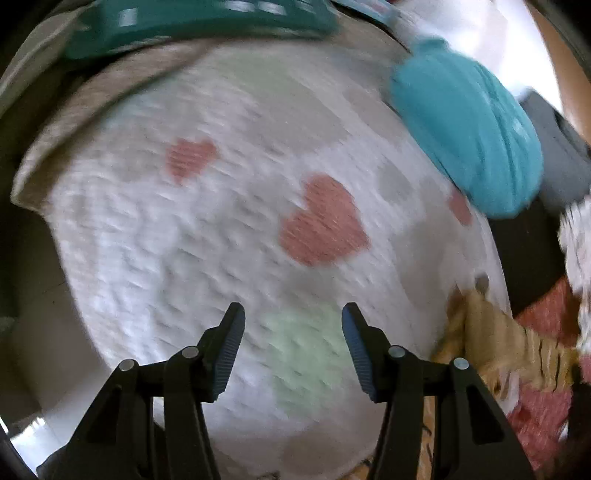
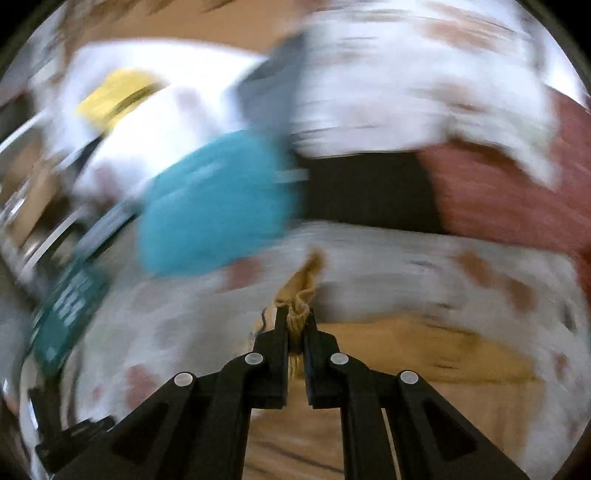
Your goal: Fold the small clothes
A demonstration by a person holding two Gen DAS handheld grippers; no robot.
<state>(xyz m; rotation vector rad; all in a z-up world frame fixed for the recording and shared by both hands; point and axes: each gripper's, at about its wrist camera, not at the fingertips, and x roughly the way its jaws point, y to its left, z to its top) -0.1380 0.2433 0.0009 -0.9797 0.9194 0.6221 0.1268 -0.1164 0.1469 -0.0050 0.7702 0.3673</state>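
Clothes lie scattered over a white blanket with pink hearts, the biggest thing here. A turquoise garment rests near its far edge, a teal box beyond. The tan striped garment lies at the blanket's right side; the right gripper has its jaws clamped on a bunched corner. The left gripper hovers, jaws wide, holding nothing.

**Soft daylight, heavy motion blur**

Both views are bright and evenly lit, with few hard shadows. White glare blows out the upper right of the left wrist view. The right wrist view is smeared by strong motion blur; only the right gripper stays sharp. Fisheye curvature bends the edges, and the corners go black.
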